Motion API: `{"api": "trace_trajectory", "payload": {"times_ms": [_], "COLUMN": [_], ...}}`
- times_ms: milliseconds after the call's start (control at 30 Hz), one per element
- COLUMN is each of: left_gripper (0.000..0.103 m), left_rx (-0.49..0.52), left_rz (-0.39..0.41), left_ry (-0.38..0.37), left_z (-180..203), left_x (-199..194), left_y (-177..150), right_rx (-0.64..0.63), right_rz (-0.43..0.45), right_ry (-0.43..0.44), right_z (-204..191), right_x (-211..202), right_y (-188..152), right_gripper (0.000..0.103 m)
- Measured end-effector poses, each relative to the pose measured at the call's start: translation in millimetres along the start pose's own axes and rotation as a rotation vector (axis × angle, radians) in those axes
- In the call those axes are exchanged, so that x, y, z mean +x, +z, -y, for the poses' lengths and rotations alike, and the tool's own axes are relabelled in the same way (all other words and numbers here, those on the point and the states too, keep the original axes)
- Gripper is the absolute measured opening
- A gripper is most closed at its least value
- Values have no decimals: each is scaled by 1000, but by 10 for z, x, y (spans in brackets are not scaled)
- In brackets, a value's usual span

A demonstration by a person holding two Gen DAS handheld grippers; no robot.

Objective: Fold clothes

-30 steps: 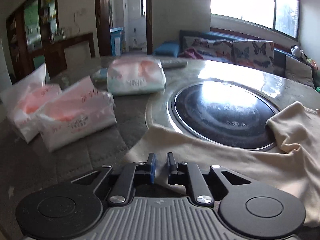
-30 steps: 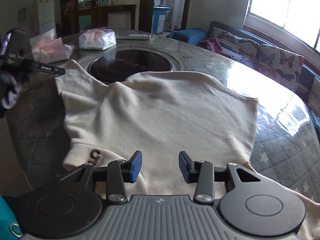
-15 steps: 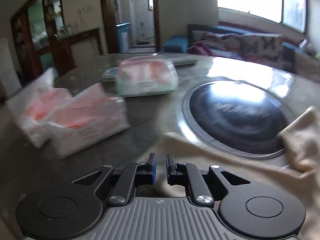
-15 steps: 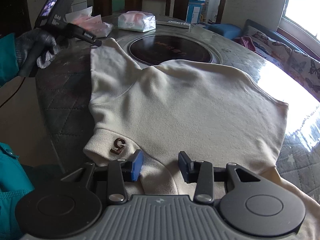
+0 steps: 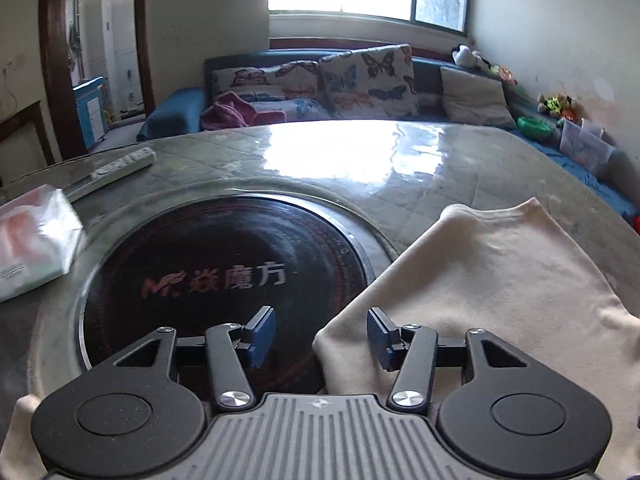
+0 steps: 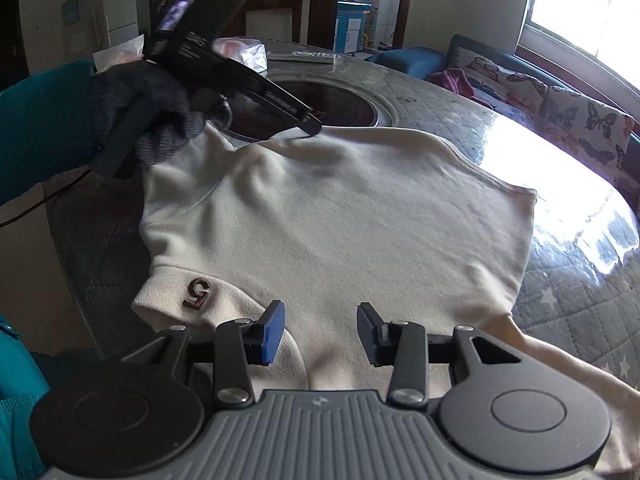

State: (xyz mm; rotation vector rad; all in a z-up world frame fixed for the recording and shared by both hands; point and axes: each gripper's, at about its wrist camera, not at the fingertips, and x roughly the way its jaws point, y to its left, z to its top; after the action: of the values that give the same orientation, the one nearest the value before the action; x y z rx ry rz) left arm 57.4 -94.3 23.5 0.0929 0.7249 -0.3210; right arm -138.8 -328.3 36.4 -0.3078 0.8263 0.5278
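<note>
A cream sweatshirt [image 6: 360,220] lies spread on the round table, with a brown letter patch [image 6: 196,292] on its near cuff. My left gripper [image 5: 320,336] is over the garment's far folded edge [image 5: 500,280], beside the dark hob. Its jaws are opening, and a corner of the cloth lies between them, close to the right pad and not pressed. In the right wrist view a gloved hand [image 6: 160,108] holds that left gripper [image 6: 314,128] with its tip on the cloth. My right gripper [image 6: 320,332] hovers open over the near hem.
A black round hob [image 5: 224,280] is set into the table's middle. Tissue packs [image 5: 32,244] and a white remote [image 5: 120,164] lie at the far left. A sofa with butterfly cushions [image 5: 320,80] stands beyond the table. A teal sleeve [image 6: 36,128] is at the left.
The left gripper swung from the table's left edge in over the garment, bringing the cloth's side along, and its shut jaws have parted. The right gripper stayed in place.
</note>
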Motion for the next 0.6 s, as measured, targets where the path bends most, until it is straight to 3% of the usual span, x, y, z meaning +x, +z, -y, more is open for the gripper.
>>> {"api": "trace_trajectory", "payload": {"times_ms": [67,133,200,367,467,600], "left_gripper": [44,24,16,14,14,14], "left_rx": [7,-9,-18,-33,-40,36], "left_rz": [-12,-12,5,70,124,150], "left_ry": [-26,-60,-68,-100,-192,-332], "left_z": [43,35,33,100,212,478], "left_x": [57,75,55,-124,-375,-673], "left_y": [4,11,12,39,36,-78], "right_rx": [17,37,54,63,68,69], "right_rz": [2,5,5,2,2,5], "right_ry": [-3,-6,-5,-29,-35,-38], "right_z": [25,43,67,84,89,82], "right_x": [-1,18,25,47,58,63], "right_y": [-18,-32,-48,-72,-86,-87], "right_gripper": [41,41,41,41,41,41]}}
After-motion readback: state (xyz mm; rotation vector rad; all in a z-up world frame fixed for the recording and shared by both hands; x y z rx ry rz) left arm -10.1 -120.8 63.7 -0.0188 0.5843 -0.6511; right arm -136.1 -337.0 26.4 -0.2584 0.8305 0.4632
